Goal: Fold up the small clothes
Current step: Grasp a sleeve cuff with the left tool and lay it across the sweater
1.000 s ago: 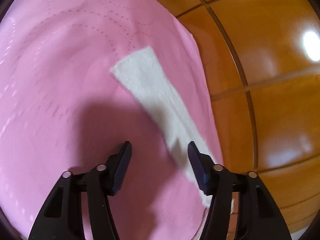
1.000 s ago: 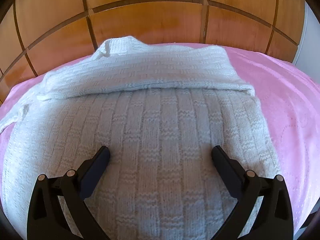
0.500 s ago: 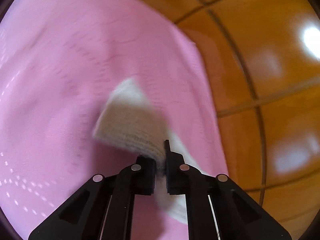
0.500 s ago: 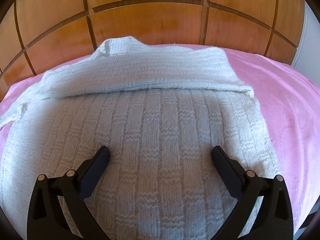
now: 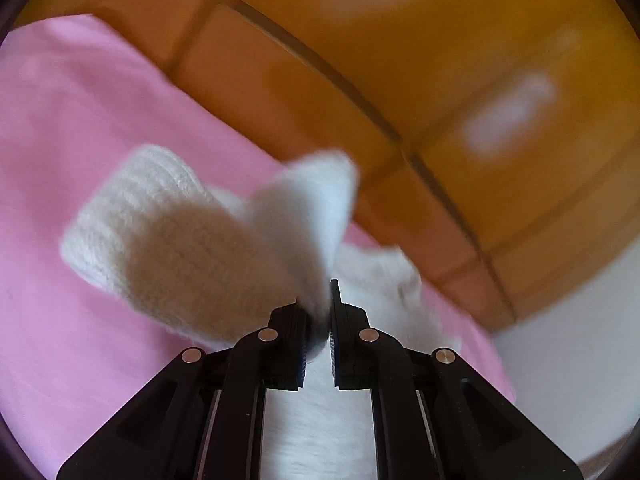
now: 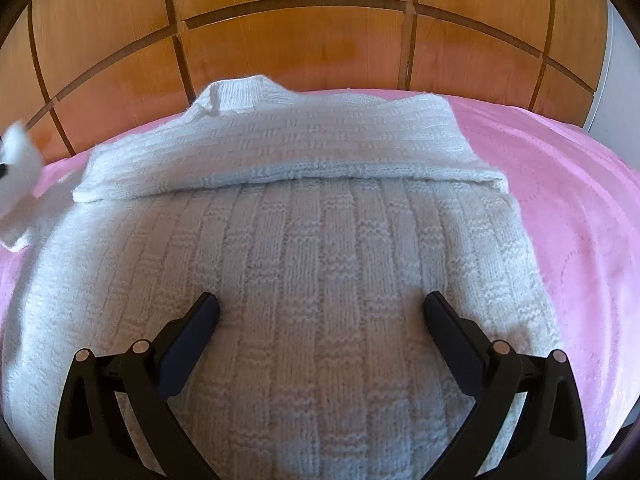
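your left gripper [image 5: 318,322] is clenched on a strip of the white knit sweater [image 6: 320,280]: its sleeve [image 5: 192,240]. the jaws stand nearly together with the knit pinched between them. the sleeve is lifted clear of the pink bedcover [image 5: 80,120], its cuffed end drooping to the left of the jaws and another flap of knit standing above them, blurred. more white knit trails below and to the right of the jaws.

your right gripper [image 6: 320,312] is released, its jaws spread wide. both fingertips [image 6: 208,308] rest on or just over the sweater's body, with nothing between them but flat knit. the sweater lies spread on the pink bedcover, its far part folded over toward you in a band. the wooden headboard [image 6: 300,48] stands beyond it. at the far left edge of the right view, the lifted sleeve [image 6: 18,160] shows as a white blur.
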`<state>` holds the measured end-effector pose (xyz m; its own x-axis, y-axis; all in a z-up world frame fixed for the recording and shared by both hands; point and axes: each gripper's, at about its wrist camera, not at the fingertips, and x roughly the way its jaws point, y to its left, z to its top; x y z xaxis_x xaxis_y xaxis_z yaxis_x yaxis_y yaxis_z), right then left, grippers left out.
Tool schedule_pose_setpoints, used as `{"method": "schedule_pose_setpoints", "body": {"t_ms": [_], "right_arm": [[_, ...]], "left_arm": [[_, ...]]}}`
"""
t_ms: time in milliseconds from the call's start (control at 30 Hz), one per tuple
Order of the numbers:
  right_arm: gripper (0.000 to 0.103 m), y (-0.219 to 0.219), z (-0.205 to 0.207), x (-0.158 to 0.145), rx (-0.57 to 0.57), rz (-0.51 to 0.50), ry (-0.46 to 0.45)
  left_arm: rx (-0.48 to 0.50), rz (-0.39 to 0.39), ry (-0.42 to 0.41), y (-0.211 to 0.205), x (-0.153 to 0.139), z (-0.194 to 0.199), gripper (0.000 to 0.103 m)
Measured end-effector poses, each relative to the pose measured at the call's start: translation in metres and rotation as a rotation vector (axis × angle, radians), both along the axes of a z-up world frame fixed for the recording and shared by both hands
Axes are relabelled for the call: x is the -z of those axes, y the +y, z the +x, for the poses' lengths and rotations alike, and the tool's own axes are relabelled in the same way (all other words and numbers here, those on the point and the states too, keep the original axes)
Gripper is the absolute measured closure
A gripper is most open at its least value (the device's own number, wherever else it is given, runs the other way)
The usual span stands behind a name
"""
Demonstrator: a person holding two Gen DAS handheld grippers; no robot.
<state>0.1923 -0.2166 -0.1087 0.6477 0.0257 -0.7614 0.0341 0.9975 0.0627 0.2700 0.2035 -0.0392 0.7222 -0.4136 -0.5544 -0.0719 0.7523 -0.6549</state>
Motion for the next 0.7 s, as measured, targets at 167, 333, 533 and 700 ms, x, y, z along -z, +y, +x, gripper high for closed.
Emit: {"method": "schedule_pose_setpoints", "body": {"t_ms": [167,333,533,700], "right_arm": [[0.002,0.000,-0.002,-0.002,0.000,0.014,-0.003],[0.012,0.002,0.000,-0.011,-0.014,0.020,0.018],[0.050,0.036,0.021,-0.039,-0.207,0.357,0.075],[0.049,0.117,0.050,-0.030,-0.360,0.366,0.169]], "left_arm": [[0.169,0.111,0.039,-0.064,0.022,-0.009,0.052],[0.195,0.199,0.018,-0.065,0.034,-0.049,0.052],[0.166,0.232,0.046,-0.058,0.055,-0.079,0.052],[0.166,0.243,0.040,-0.056,0.064,-0.086,0.052]]}}
